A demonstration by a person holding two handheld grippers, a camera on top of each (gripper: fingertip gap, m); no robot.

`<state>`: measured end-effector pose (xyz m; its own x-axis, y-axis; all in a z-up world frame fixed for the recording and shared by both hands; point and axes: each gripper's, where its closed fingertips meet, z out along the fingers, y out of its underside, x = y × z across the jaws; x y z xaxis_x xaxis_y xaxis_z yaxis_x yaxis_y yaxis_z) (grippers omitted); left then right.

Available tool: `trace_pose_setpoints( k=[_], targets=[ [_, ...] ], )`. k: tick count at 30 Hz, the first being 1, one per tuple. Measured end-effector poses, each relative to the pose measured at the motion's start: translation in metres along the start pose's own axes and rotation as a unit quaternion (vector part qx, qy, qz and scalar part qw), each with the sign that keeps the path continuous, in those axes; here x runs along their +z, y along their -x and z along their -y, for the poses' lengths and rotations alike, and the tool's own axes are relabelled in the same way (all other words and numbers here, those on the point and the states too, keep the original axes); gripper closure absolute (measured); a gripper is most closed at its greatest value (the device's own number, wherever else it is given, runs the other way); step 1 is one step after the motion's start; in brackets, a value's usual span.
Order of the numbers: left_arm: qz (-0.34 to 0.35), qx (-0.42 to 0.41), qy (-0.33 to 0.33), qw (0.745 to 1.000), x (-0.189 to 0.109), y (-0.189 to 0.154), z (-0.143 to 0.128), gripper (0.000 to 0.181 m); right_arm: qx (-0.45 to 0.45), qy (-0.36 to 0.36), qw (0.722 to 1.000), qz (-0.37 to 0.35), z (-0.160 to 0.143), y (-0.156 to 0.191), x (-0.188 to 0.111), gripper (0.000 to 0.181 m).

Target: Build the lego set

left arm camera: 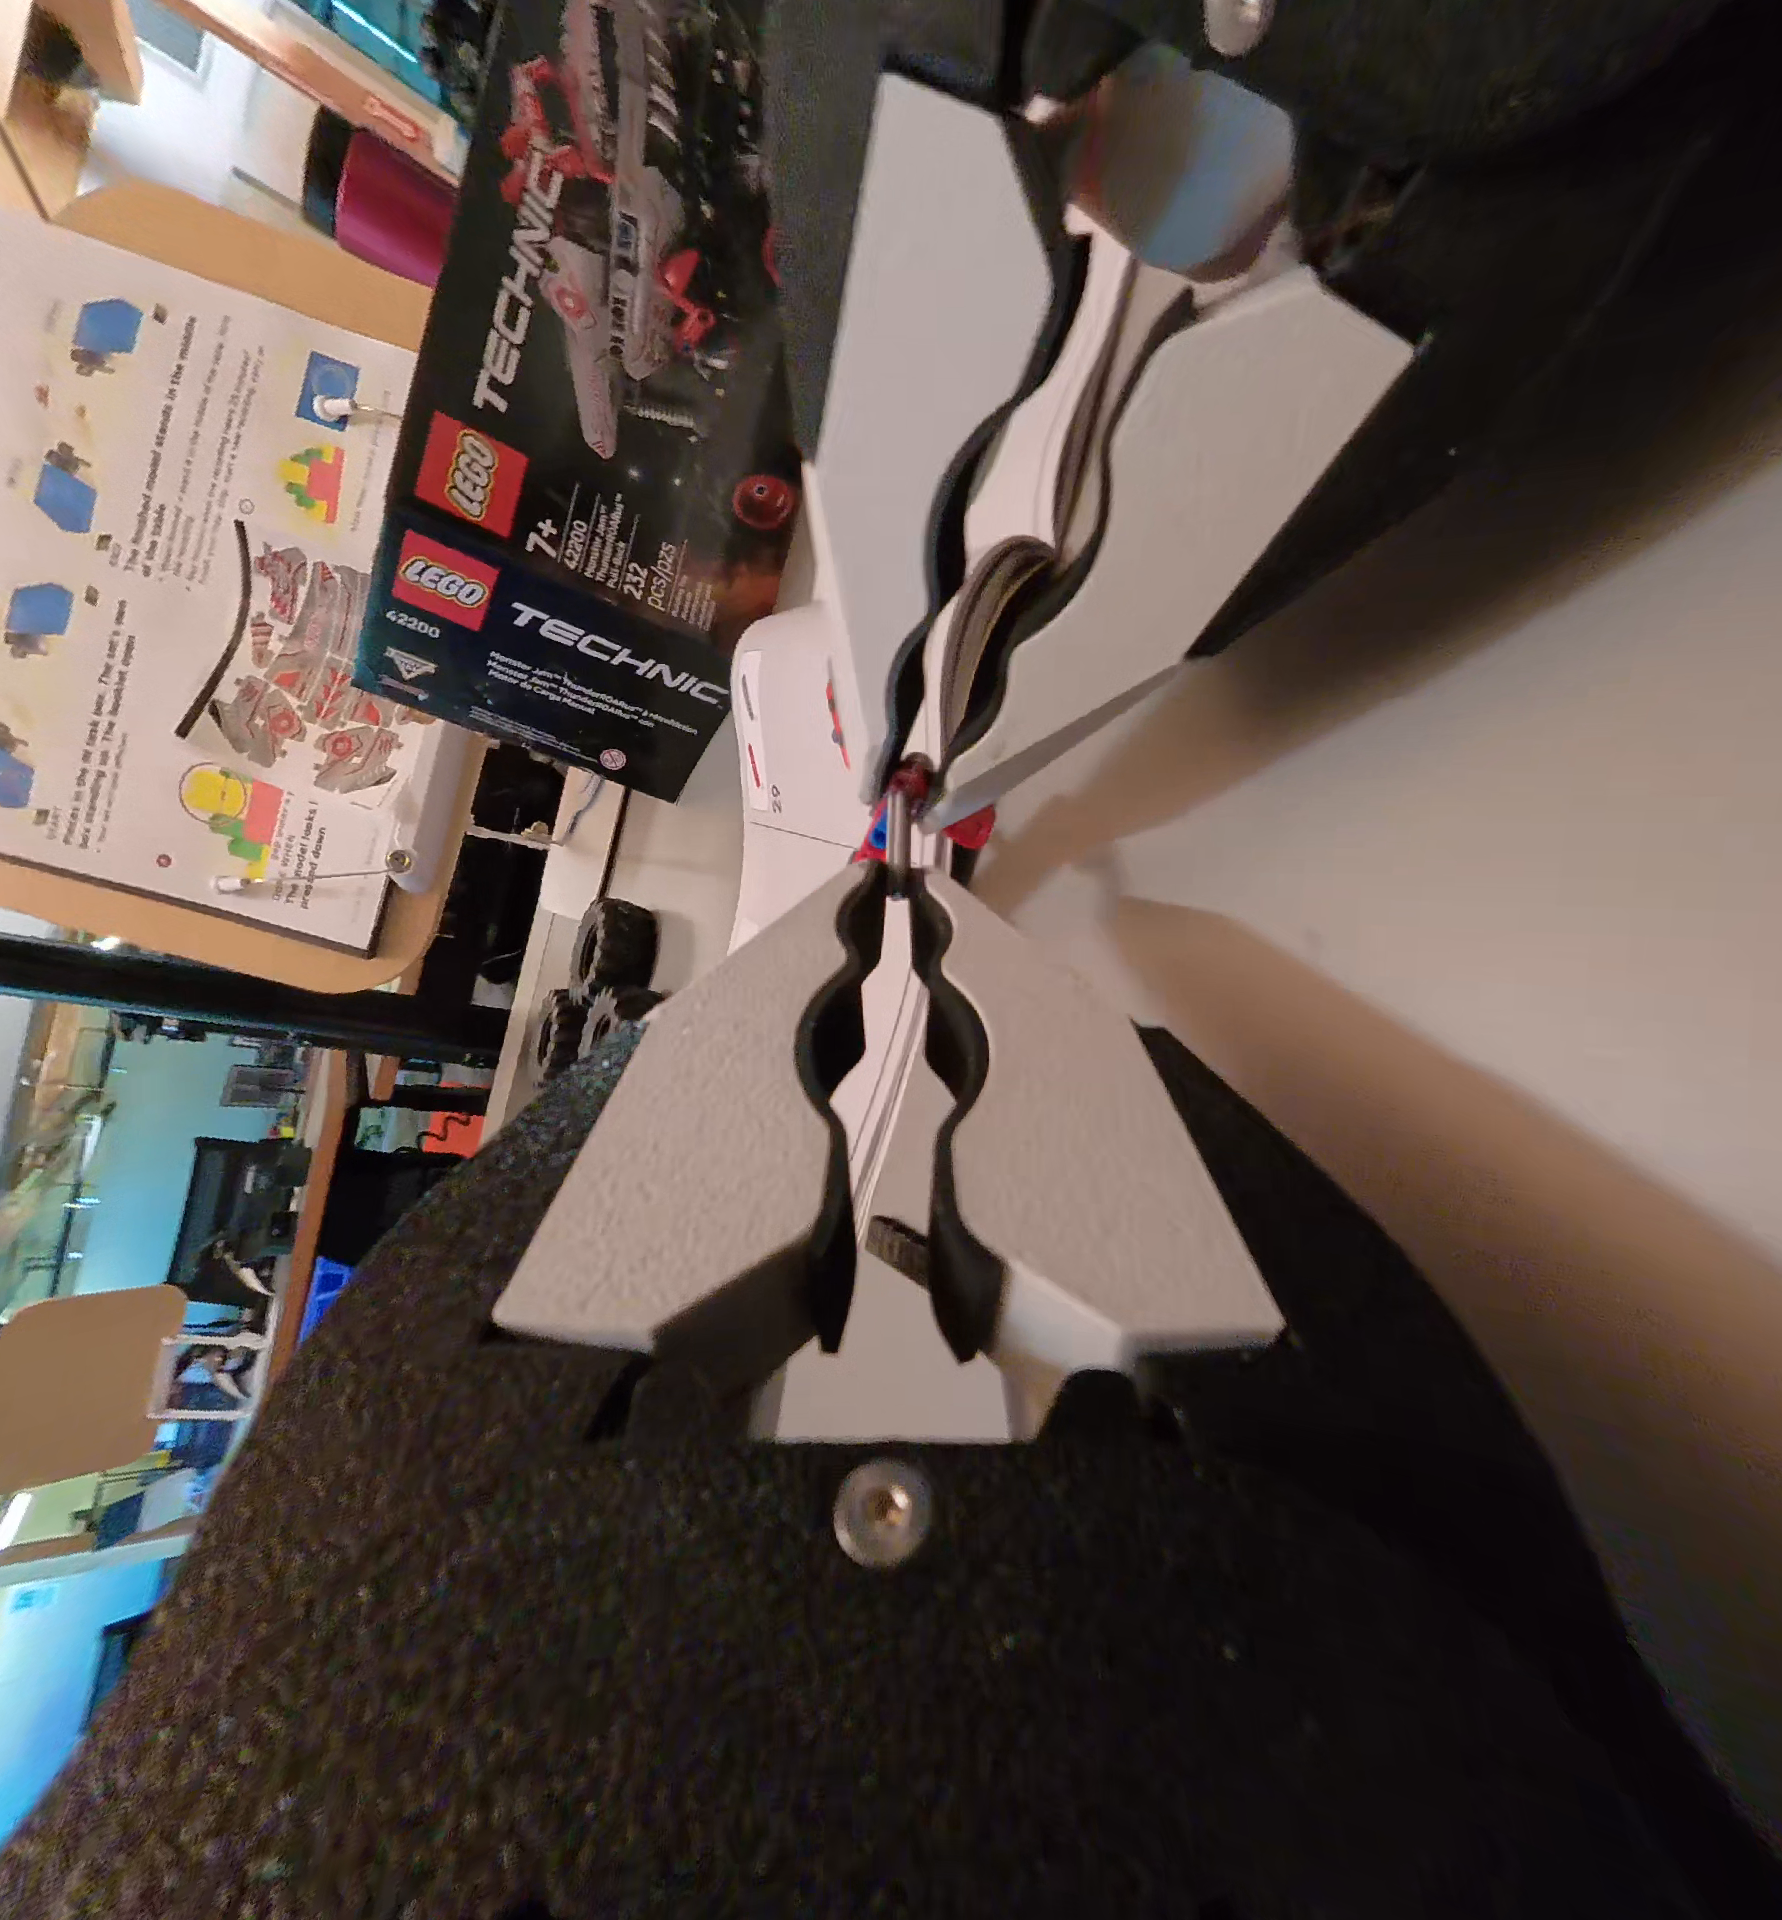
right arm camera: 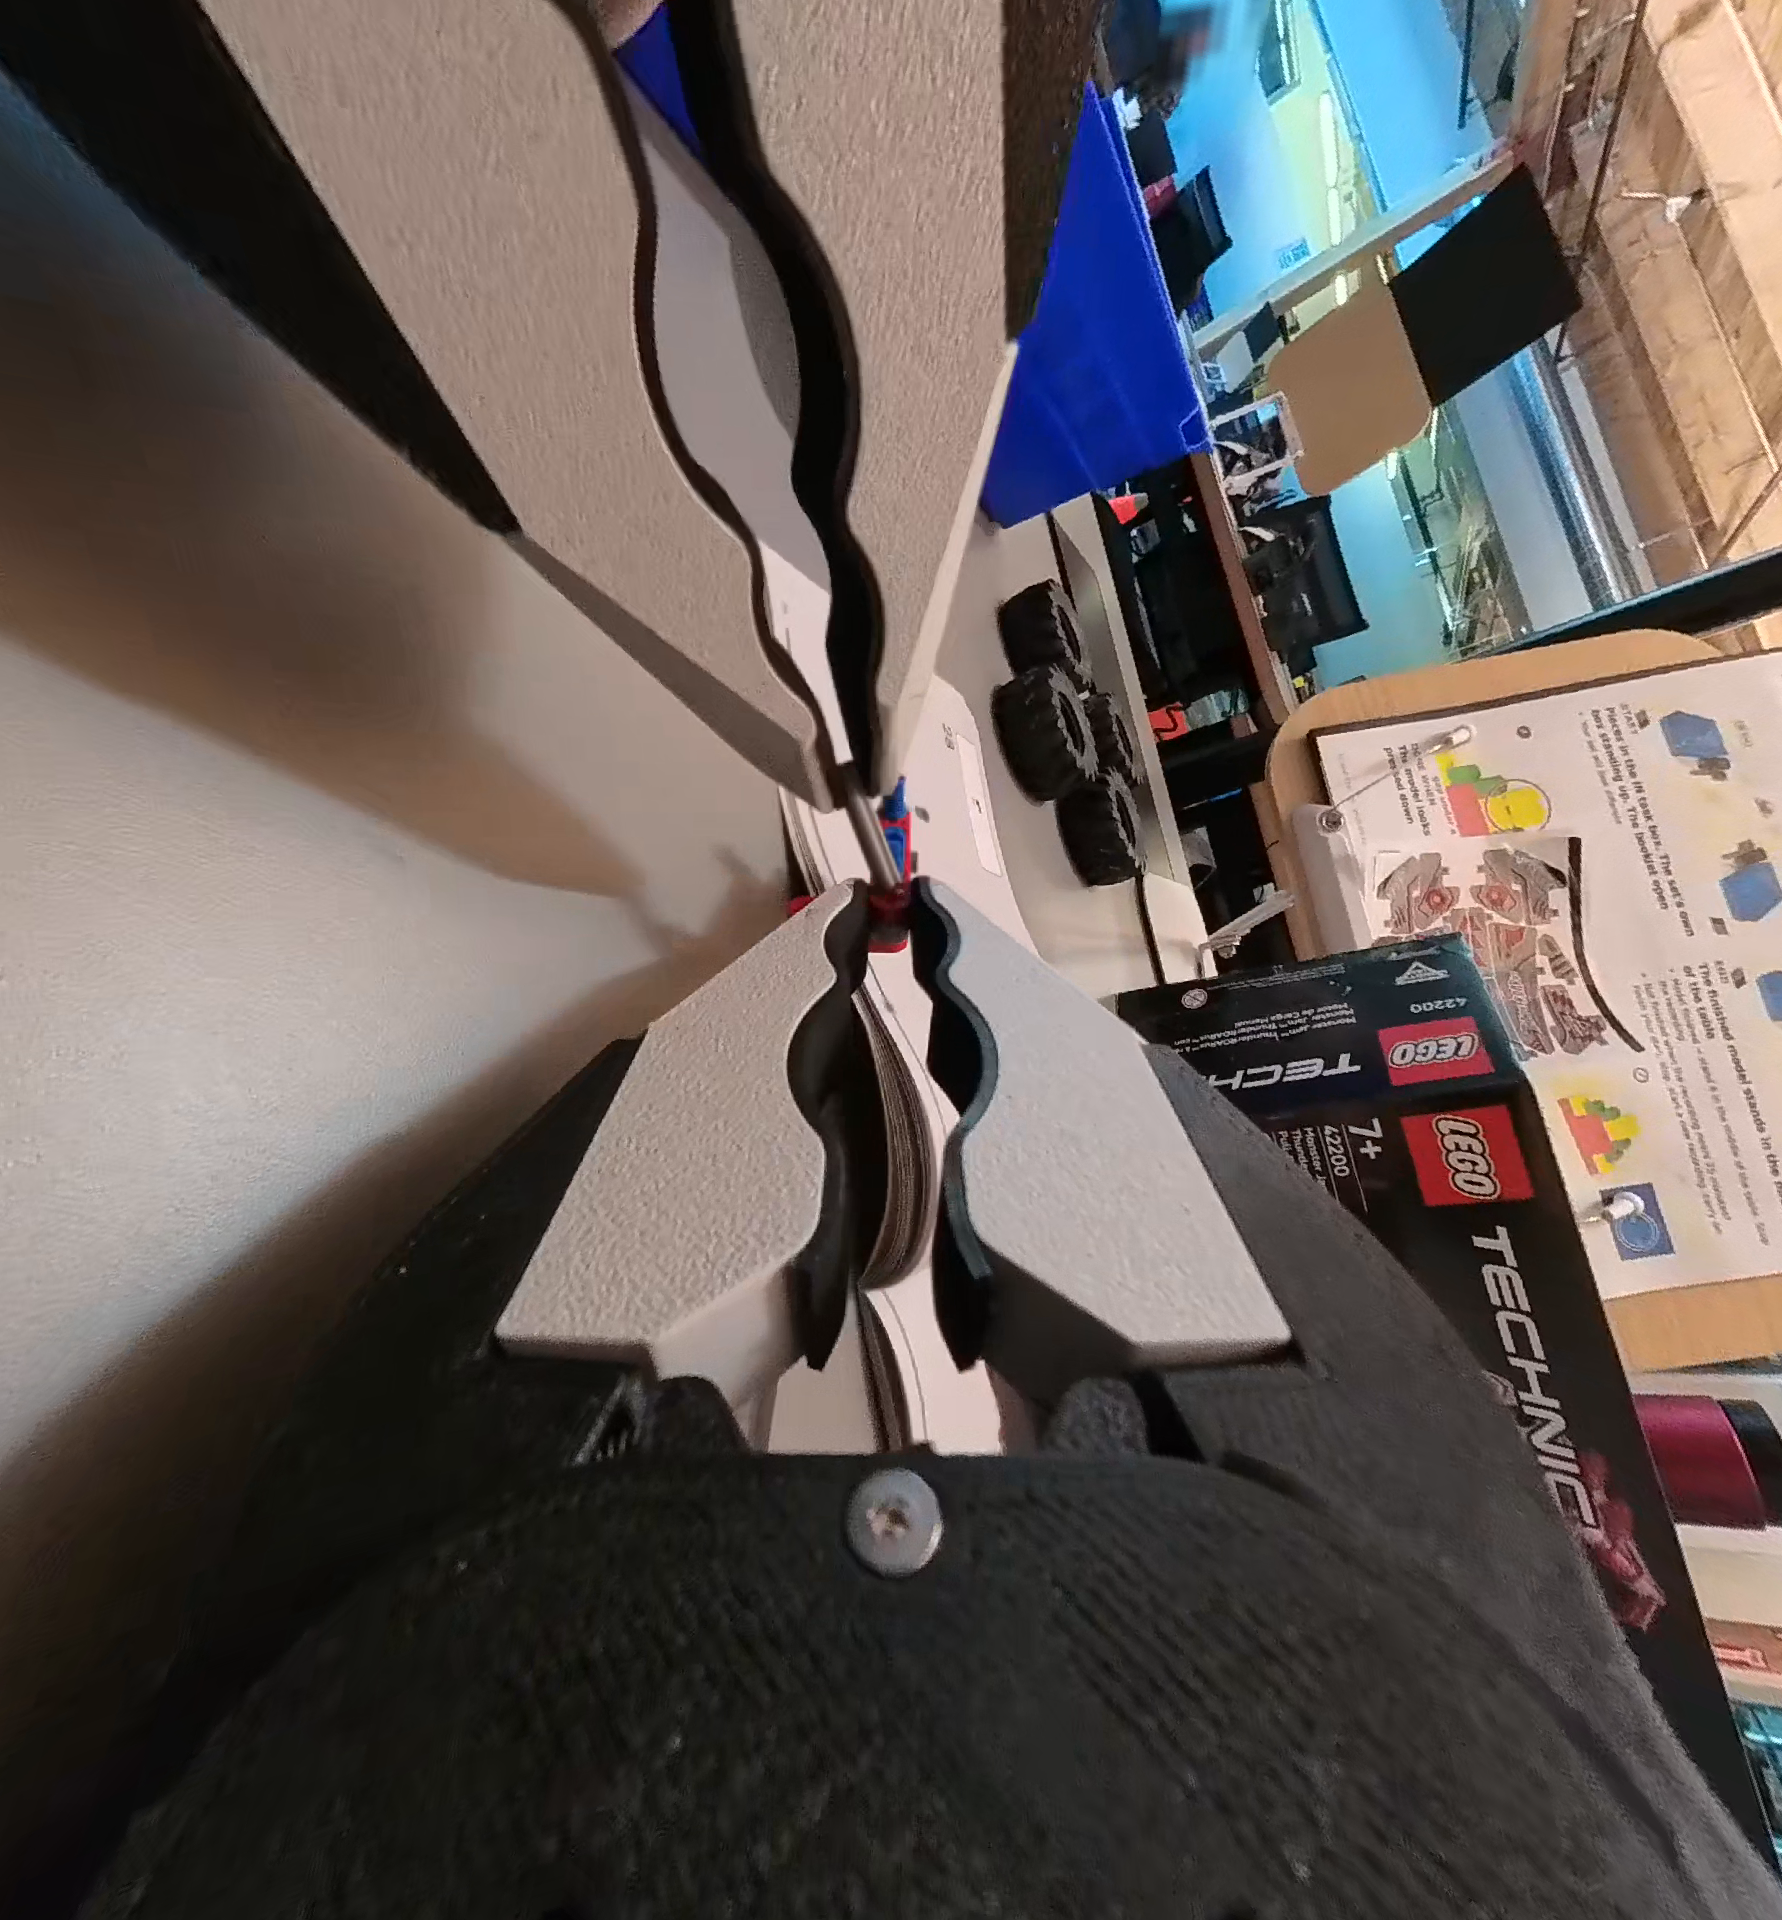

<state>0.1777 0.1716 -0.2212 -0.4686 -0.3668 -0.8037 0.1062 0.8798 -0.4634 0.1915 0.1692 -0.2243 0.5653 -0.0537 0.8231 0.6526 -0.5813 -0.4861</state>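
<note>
Grey metal rod: a thin rod (left arm camera: 897, 831) ran between the two gripper tips, up off the white desk (left arm camera: 1489, 727).
Left gripper: the left gripper (left arm camera: 892, 896) had its tips pressed together on one end of the rod.
Right gripper: the right gripper (right arm camera: 882, 902) was clamped on a small red piece (right arm camera: 887, 914) at the rod's other end.
Blue and red bits: a small blue piece (right arm camera: 895, 816) with red on it sat right beside the rod; I could not tell if it was joined on.
Wheels: four black knobbly wheels (right arm camera: 1069, 727) lay loose in a bunch on the desk, well apart from the rod.
Booklet: the building booklet (left arm camera: 799, 727) lay open on the desk just behind the tips.
Box: the dark set box (left arm camera: 596, 436) stood near the booklet, in front of a board with a picture sheet (left arm camera: 139, 571).
Blue bin: a blue bin (right arm camera: 1095, 343) sat farther back.
Done: very little, it seemed; only this tiny rod part was in hand.
Left to do: almost all of it, I think; no truck body showed, and the wheels were not on anything yet.
</note>
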Motion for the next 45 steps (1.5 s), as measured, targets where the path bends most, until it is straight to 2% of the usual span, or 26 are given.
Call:
trace_pose_setpoints(
  k=[1, 16, 30, 36, 41, 45],
  targets=[
    [0.002, 0.014, 0.007, 1.0, 0.0, -0.001, -0.001, 0.18, -0.001, 0.003, 1.0, 0.001, -0.001, 0.0, 0.0, 0.175],
    [0.012, 0.125, 0.057, 0.991, 0.003, -0.006, -0.004, 0.18, -0.015, 0.022, 0.999, 0.03, -0.006, 0.009, 0.003, 0.175],
    [0.002, 0.157, 0.044, 0.987, 0.001, -0.008, -0.005, 0.18, -0.029, 0.009, 0.998, 0.055, -0.003, 0.016, 0.003, 0.176],
    [-0.004, 0.206, 0.055, 0.977, 0.0, -0.011, -0.004, 0.18, -0.041, 0.011, 0.997, 0.061, -0.002, 0.019, 0.003, 0.176],
    [-0.011, 0.197, 0.048, 0.979, -0.001, -0.011, -0.005, 0.18, -0.026, -0.003, 0.997, 0.071, 0.0, 0.02, 0.002, 0.175],
    [-0.026, 0.135, 0.013, 0.99, -0.003, -0.009, -0.004, 0.18, 0.02, -0.043, 0.996, 0.078, 0.004, 0.018, 0.001, 0.176]
  ],
)
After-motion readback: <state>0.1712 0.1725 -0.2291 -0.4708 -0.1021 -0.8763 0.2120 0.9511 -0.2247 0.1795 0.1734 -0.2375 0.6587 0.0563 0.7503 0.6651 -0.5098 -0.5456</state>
